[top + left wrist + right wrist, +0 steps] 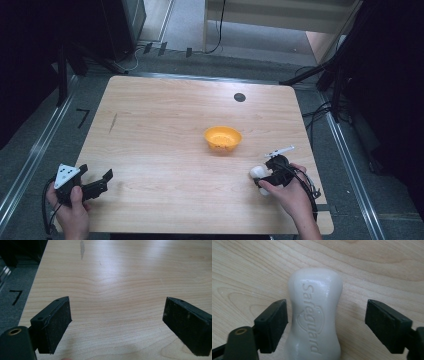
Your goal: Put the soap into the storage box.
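A white bar of soap (315, 315) stamped "Safeguard" lies flat on the wooden table, seen in the high view as a white lump (258, 172) near the front right. My right gripper (325, 325) is open with its jaws on either side of the soap; the left jaw is close to the bar, the right one stands well off it. An orange bowl (223, 138) sits near the table's middle, a little beyond the soap. My left gripper (117, 322) is open over bare wood at the front left corner (97, 184), nothing between its jaws.
The wooden table (165, 115) has a black round disc (239, 97) near its far edge and a dark streak (113, 122) at the left. Grey floor with a black tape mark (15, 296) lies left of the table; stands and cables surround it.
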`<state>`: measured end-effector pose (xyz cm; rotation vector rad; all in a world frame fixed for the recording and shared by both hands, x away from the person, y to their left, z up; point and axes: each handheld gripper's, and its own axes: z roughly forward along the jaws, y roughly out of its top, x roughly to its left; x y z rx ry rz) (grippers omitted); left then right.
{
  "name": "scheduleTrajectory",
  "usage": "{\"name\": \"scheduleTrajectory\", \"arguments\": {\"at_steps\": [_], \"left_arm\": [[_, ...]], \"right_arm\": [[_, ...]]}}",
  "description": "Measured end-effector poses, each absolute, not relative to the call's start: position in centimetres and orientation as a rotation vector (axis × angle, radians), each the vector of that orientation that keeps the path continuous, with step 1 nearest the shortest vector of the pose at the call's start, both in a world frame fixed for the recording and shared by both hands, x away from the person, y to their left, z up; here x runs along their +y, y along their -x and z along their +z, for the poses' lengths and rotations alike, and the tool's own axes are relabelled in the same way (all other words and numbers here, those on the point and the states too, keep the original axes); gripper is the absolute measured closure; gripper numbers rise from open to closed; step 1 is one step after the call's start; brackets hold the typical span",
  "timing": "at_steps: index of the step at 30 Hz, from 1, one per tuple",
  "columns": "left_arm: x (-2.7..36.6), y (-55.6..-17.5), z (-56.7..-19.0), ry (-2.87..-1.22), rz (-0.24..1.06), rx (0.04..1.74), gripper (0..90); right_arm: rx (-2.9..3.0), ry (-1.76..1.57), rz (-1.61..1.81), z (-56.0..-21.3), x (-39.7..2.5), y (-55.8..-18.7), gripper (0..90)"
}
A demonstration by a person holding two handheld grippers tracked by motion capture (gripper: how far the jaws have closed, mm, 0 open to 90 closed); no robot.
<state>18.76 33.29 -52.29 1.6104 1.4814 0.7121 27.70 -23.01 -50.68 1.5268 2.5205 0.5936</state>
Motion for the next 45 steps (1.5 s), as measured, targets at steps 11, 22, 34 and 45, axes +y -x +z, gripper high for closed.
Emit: {"name": "scheduleTrajectory", "arguments": {"at_steps": [11,22,34,45], "left_arm": [[33.3,-18.8,-52.3,-1.61,0.712,1.481,8.7],[33.3,-18.8,-52.3,-1.611,0.708,1.484,8.7],[33.4,-18.8,-52.3,-1.597,0.702,1.482,8.7],[33.3,-18.7,-52.3,-1.607,0.714,1.482,8.7]], "right_arm": [[2.575,-1.501,0.526,-51.3,-22.2,-27.5,37.1],[2.633,-1.381,0.476,-51.1,-22.0,-27.3,49.1],[2.693,-1.286,0.511,-51.1,-22.3,-27.4,50.6],[2.731,-1.161,0.515,-50.1,-22.7,-28.3,50.7]]}}
